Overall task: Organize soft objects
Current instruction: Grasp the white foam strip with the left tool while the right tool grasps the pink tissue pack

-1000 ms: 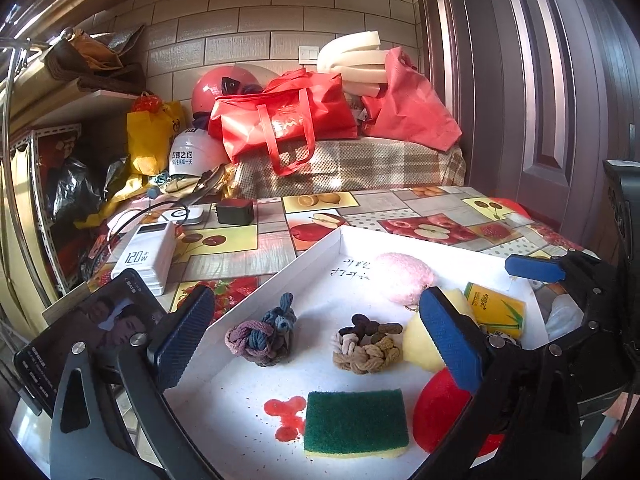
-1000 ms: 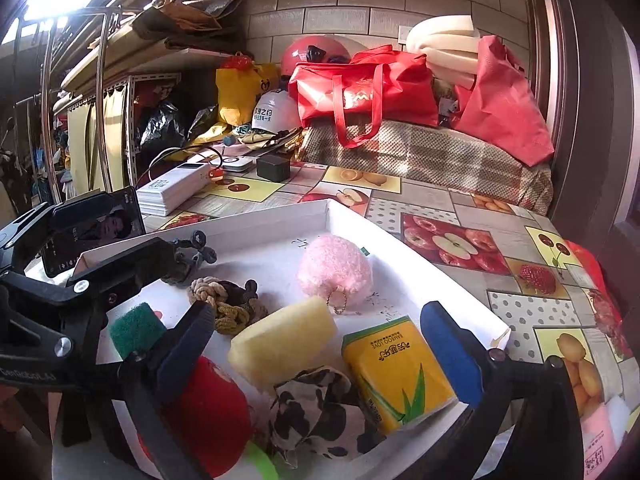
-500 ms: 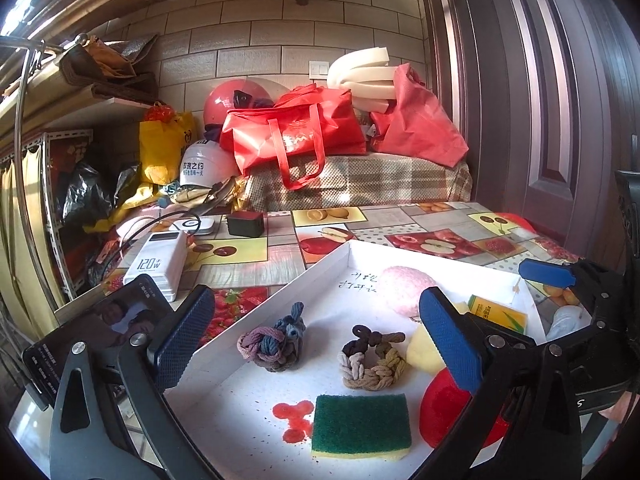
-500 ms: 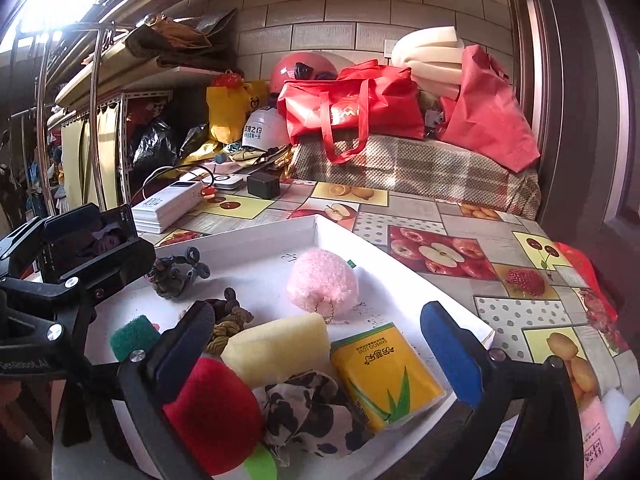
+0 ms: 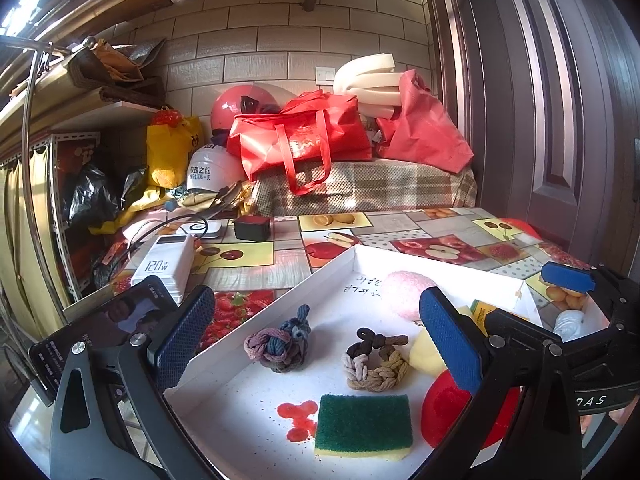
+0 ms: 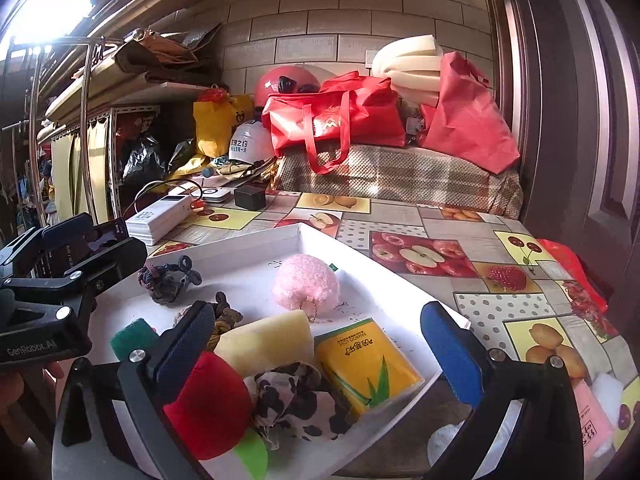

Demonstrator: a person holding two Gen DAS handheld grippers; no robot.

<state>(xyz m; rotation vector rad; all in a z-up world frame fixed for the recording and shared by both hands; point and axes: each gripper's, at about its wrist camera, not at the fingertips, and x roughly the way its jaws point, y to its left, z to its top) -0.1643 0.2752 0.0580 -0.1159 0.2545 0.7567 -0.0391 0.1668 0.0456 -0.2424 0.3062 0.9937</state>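
- Over the shallow white cardboard tray (image 5: 276,316) on the fruit-print table (image 6: 440,232), both my grippers hover, left gripper (image 5: 316,344) and right gripper (image 6: 316,352), fingers wide, holding nothing; probably choosing.
- Tray corrals the soft things: green-and-yellow scouring sponge (image 5: 363,426) flat, spongy; brown braided rope knot (image 5: 376,362); fluffy pink pompom (image 6: 306,282); red plush ball (image 6: 208,404), squashy.

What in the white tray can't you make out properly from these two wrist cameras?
- Red plush: left wrist view, right side behind that gripper's blue pad; bottom cut off by the frame in the right wrist view.
- Yellow sponge: left wrist view, mostly behind the same pad.
- Green scouring sponge: right wrist view, only a corner shows past the other gripper.
- Handwriting on the tray floor: left wrist view, too small to read.
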